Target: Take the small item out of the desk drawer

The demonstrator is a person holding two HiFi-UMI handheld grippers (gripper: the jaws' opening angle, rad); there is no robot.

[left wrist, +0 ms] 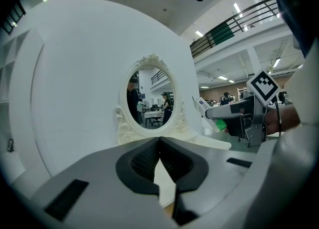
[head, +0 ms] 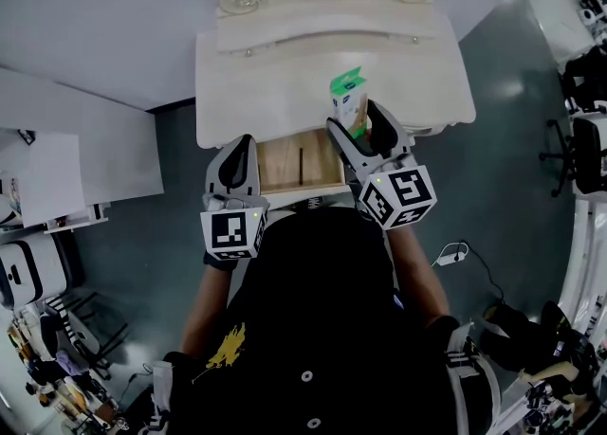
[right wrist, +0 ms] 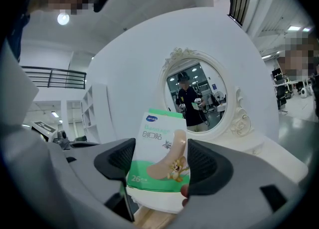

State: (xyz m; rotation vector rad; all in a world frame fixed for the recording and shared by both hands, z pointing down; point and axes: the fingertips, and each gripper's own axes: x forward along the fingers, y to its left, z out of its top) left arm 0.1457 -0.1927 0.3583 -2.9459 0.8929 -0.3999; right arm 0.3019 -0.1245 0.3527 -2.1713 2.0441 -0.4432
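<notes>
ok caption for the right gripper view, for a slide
Right gripper clamped on a green-and-white bandage box, ornate oval mirror behind.

An oval mirror [left wrist: 151, 93] in an ornate white frame is seen against a broad rounded white panel [left wrist: 75, 73]. A person in dark clothes [right wrist: 188, 101] is reflected in the mirror, with tables and other figures behind. A white shelf unit [right wrist: 94, 113] is set to the left of the mirror. Above and to the right of the mirror, a dark balcony railing [left wrist: 234, 23] and strip ceiling lights [left wrist: 238, 7] are shown. From above, grey floor [head: 512, 139] is seen right of the mirror, where a white power strip [head: 450, 255] with its cable is laid and black office chairs [head: 579, 154] are placed farther right.
</notes>
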